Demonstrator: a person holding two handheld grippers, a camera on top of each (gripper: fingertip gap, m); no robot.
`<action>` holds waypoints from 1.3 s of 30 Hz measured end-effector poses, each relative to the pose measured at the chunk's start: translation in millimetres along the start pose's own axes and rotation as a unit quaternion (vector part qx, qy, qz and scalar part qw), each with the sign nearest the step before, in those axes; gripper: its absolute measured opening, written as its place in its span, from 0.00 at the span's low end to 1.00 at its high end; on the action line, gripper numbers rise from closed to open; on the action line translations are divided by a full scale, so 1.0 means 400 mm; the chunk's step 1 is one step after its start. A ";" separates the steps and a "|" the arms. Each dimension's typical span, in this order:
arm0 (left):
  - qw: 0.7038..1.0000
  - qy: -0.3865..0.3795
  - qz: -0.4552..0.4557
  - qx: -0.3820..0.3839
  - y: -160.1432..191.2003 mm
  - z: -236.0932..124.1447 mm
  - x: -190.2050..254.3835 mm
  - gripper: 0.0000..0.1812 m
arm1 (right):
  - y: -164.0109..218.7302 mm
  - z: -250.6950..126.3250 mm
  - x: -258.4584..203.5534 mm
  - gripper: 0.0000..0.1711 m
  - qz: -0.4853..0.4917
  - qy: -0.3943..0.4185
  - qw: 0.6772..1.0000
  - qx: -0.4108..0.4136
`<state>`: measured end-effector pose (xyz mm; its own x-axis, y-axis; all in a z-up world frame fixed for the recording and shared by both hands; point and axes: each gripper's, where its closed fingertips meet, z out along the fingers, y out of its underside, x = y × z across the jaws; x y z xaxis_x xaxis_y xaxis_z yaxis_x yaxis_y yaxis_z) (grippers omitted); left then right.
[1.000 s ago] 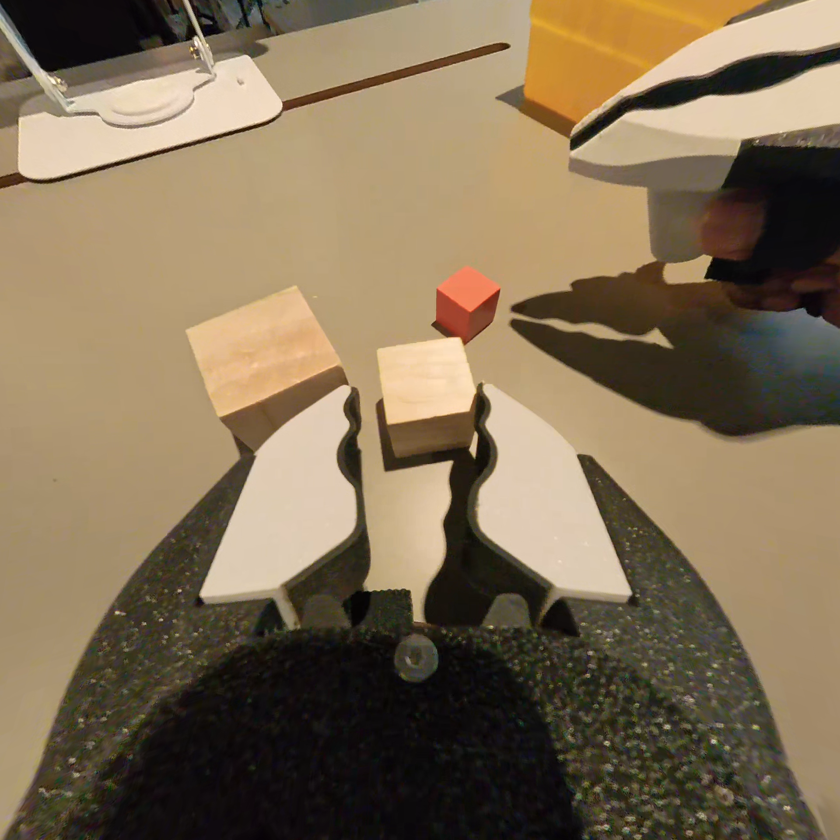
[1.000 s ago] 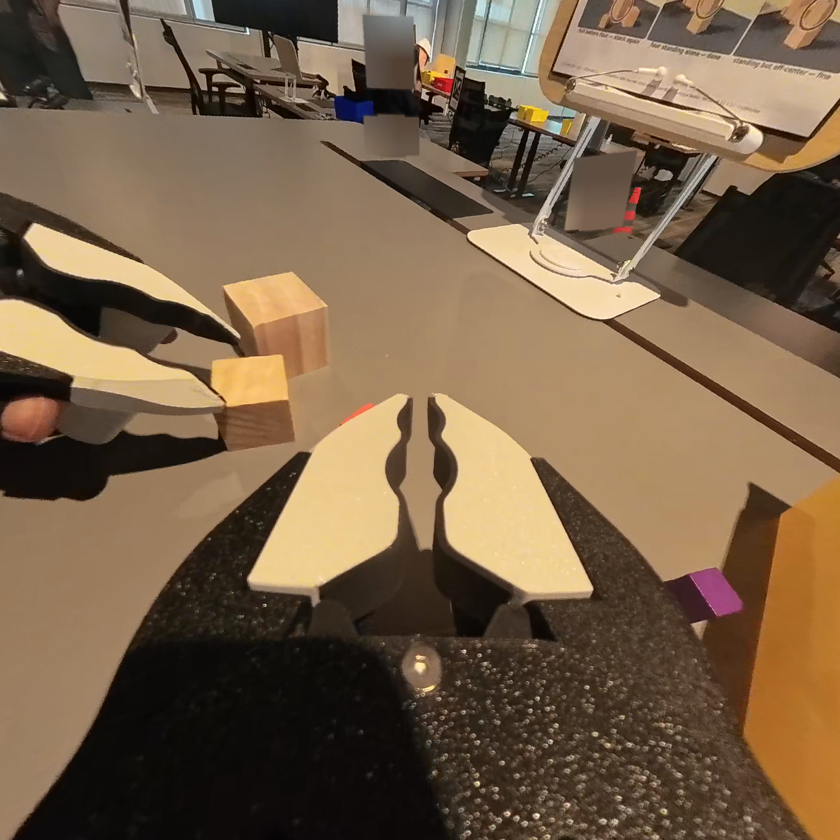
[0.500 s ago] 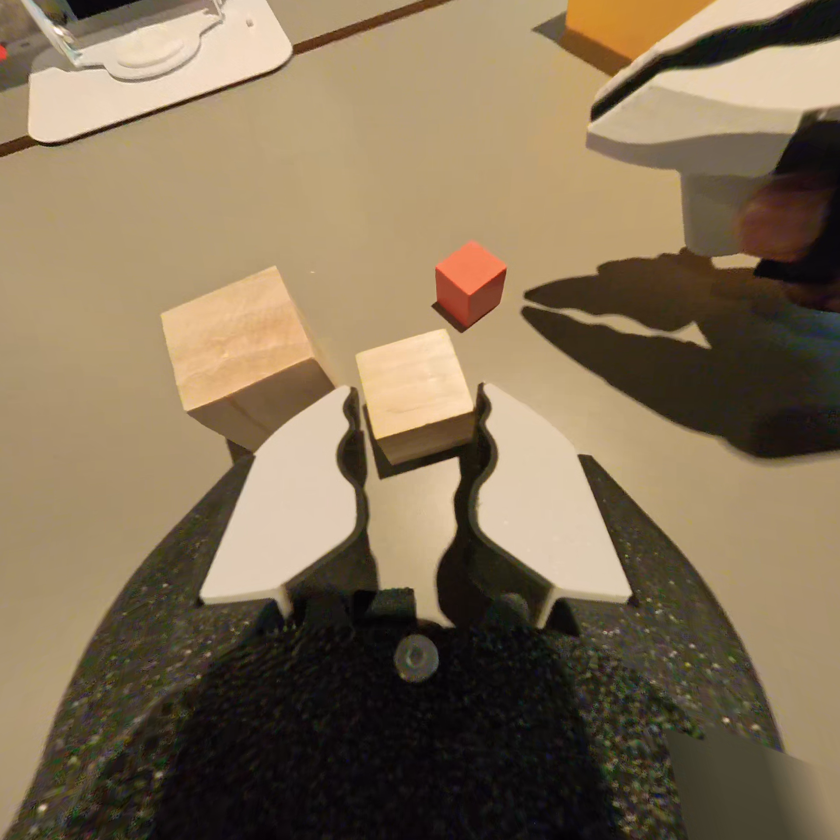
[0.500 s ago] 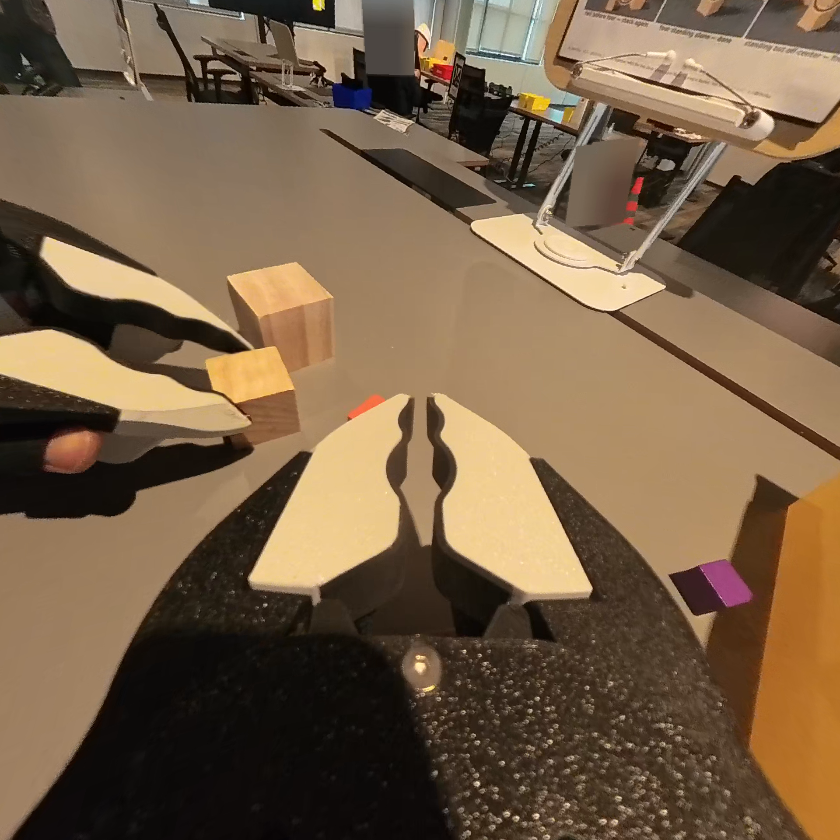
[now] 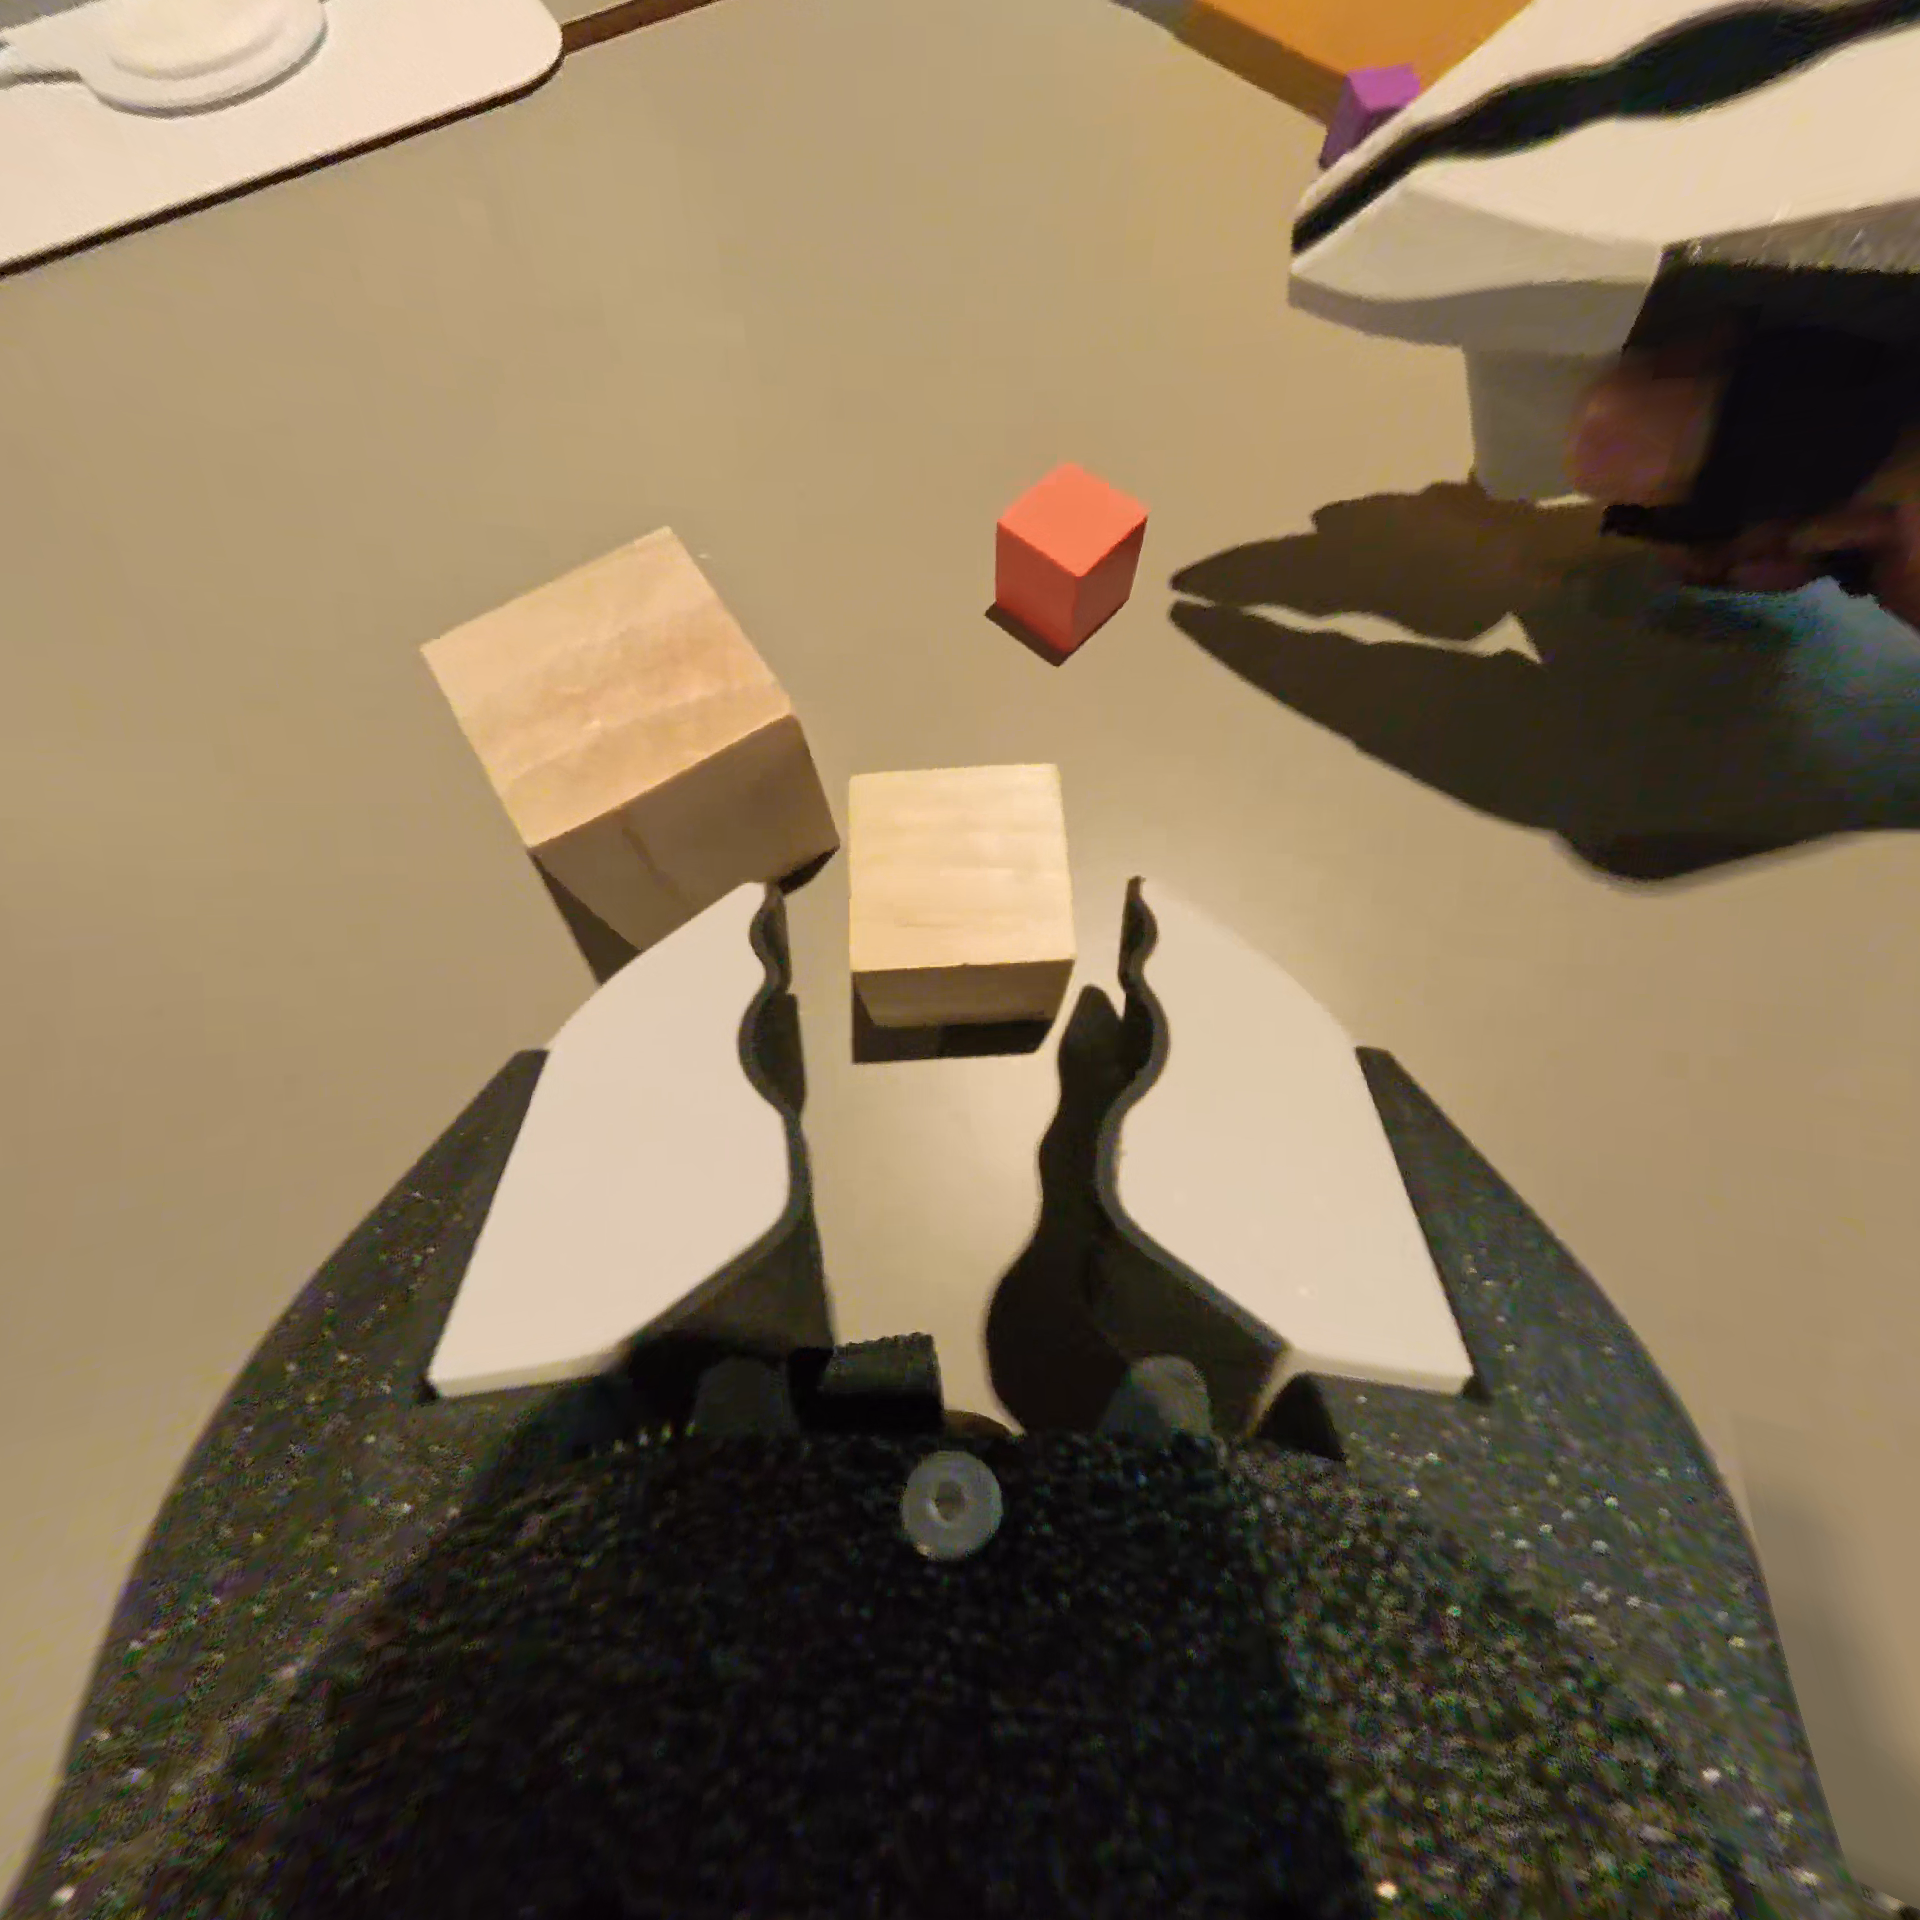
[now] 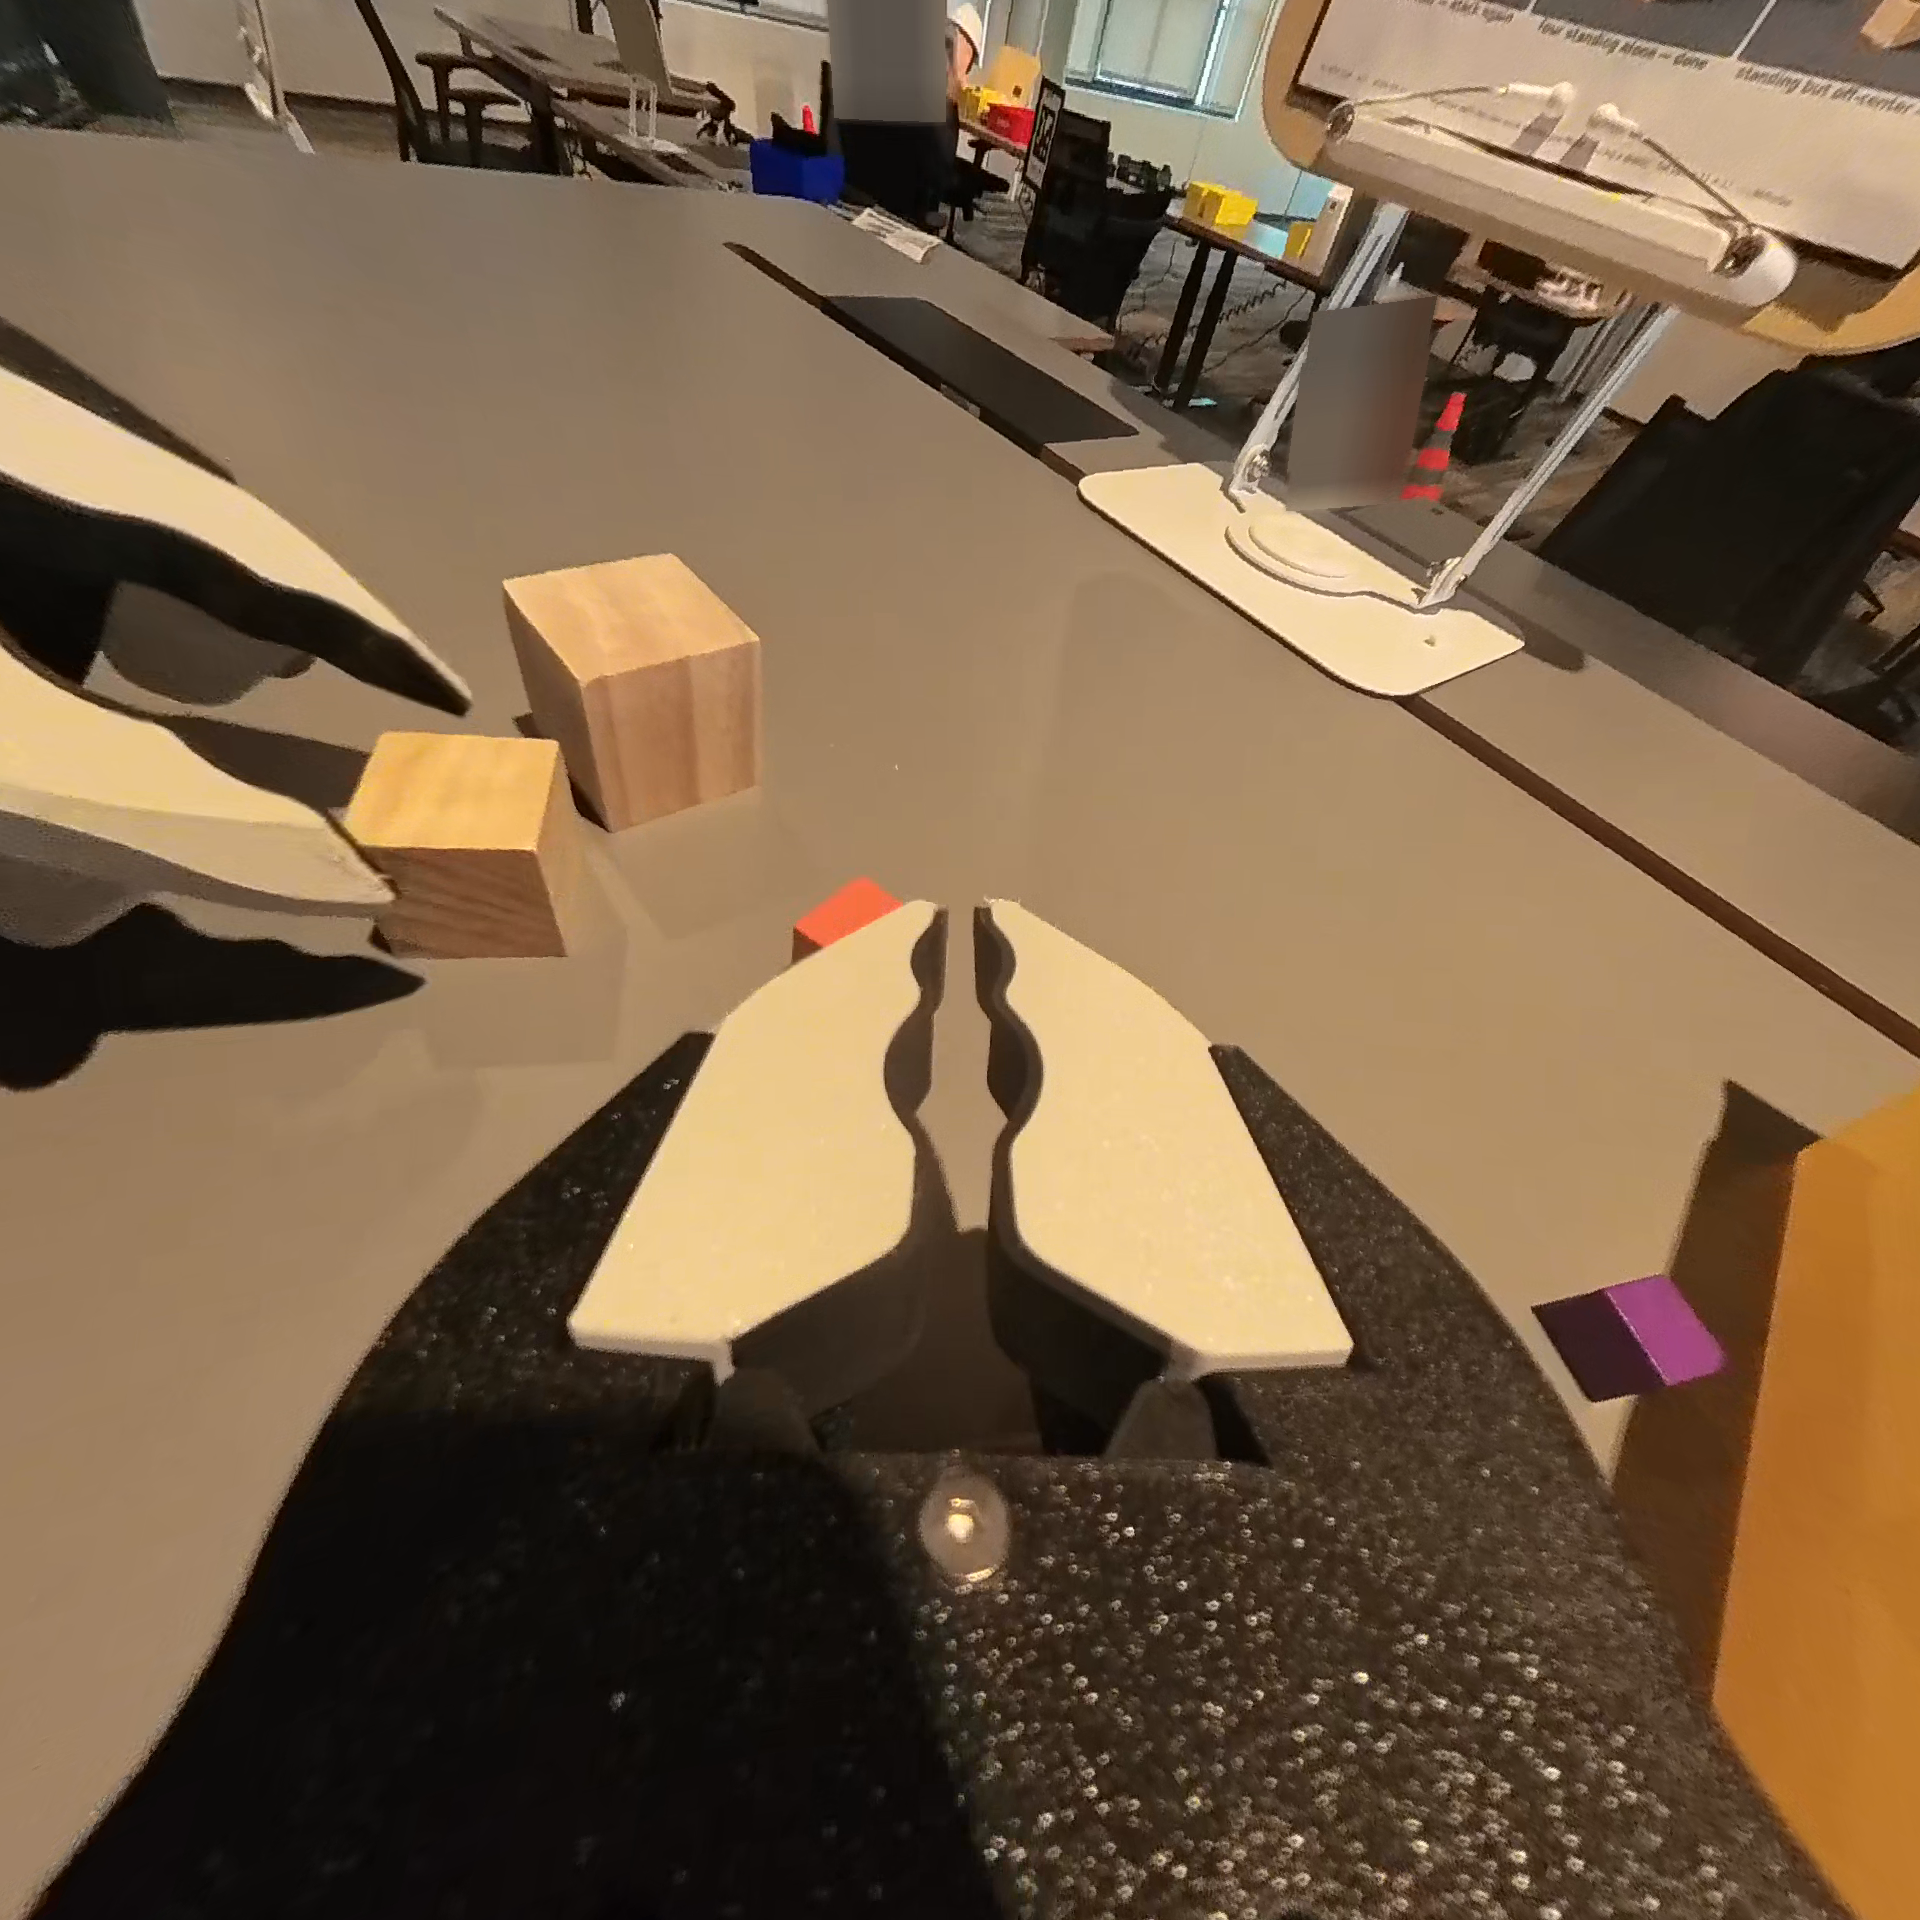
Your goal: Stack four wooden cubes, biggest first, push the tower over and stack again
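Note:
A big wooden cube and a medium wooden cube rest on the grey table, close together. My left gripper is open, its tips on either side of the medium cube's near end, with a gap on each side. In the right wrist view it comes in from the left, the near fingertip at the cube's edge. A small red cube lies just beyond. A purple cube lies by an orange box. My right gripper is shut, empty, hovering beside the red cube.
An orange box stands at the right. A white lamp base sits at the back by a table seam. The right gripper and the hand holding it hang over the table's right side. Across from one pair of fingers to the other is roughly 12 centimetres. Between my left fingertips and the big wooden cube there is roughly 4 centimetres. Look for it in the right wrist view too.
My left gripper has opened wider and tipped downward. The medium cube now sits square between the tips and closer to the big cube. The right gripper has hardly moved.

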<state>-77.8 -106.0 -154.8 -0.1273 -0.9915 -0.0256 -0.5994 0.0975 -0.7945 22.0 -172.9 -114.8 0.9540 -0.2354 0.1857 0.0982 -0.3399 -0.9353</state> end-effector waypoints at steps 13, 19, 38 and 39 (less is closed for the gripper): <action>0.983 0.102 0.135 0.067 -0.025 -0.045 0.013 0.24 | 0.002 0.000 0.005 0.02 -0.015 0.024 1.000 0.008; 0.930 0.248 0.217 0.163 -0.135 -0.123 -0.077 0.24 | -0.013 -0.011 0.010 0.02 -0.012 0.017 0.999 0.033; 0.862 0.426 0.198 0.189 -0.157 -0.006 -0.136 0.24 | -0.002 -0.022 0.040 0.02 -0.037 0.049 0.998 0.031; 0.863 0.424 0.200 0.188 -0.157 -0.003 -0.135 0.24 | -0.002 -0.020 0.040 0.02 -0.040 0.049 0.998 0.030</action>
<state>-34.2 -58.5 -102.8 -0.8931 -0.4495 -0.0173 -0.0944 0.2248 -0.9698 34.9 -183.6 -108.9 0.9109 -0.2983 0.2852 0.1913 -0.3073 -0.9322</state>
